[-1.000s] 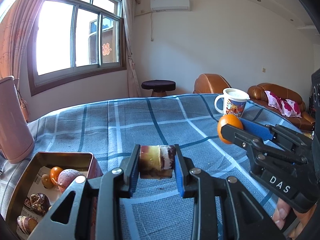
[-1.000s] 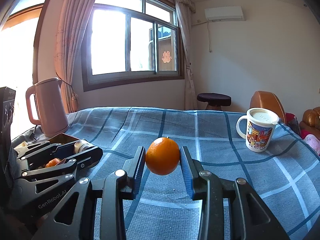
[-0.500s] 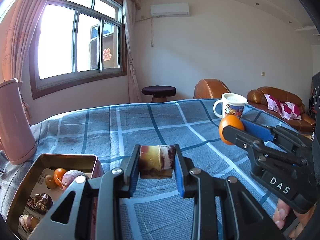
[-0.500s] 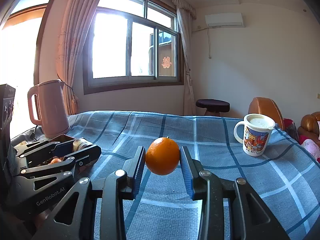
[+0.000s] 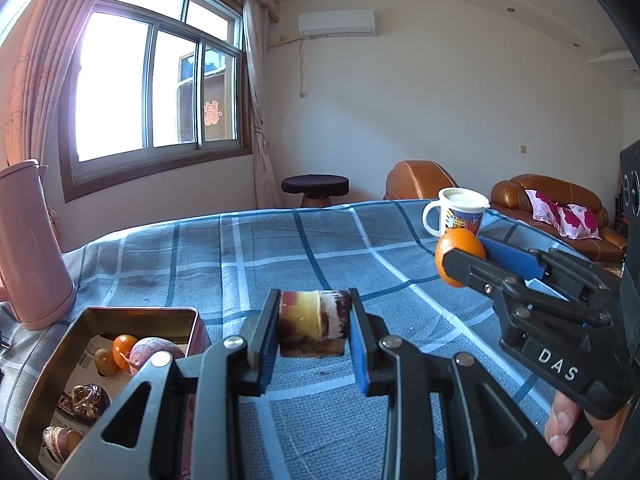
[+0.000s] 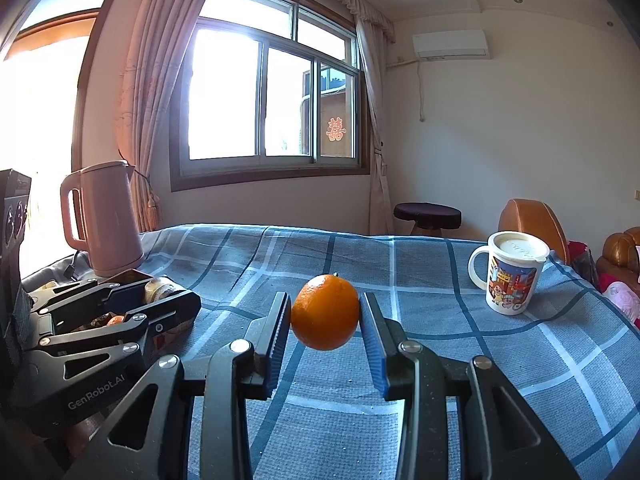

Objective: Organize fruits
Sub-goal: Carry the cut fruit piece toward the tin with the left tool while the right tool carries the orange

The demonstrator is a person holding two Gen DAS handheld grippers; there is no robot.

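Above the worktop point(image 5: 304, 240), left gripper point(image 5: 314, 330) pinches a sugarcane chunk point(image 5: 314, 322), right gripper point(image 6: 325, 318) an orange point(image 6: 325, 312) (round, smooth): either could squirt free before reaching the tin point(image 5: 132, 314).

free: wide bare stretch of checked cloth point(image 6: 400, 360) mid-table | obstacles: mug point(image 6: 512, 280) far right; pink kettle point(image 6: 108, 220) far left; open tin point(image 5: 100, 360) near left, partly filled with fruit

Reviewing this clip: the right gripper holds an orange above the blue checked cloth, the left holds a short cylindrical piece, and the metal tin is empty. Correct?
One detail is wrong: the metal tin is not empty. The left wrist view shows several fruits lying in it. The rest stands: the right gripper holds the orange, and the left gripper holds the short cylindrical piece, above the blue checked cloth.
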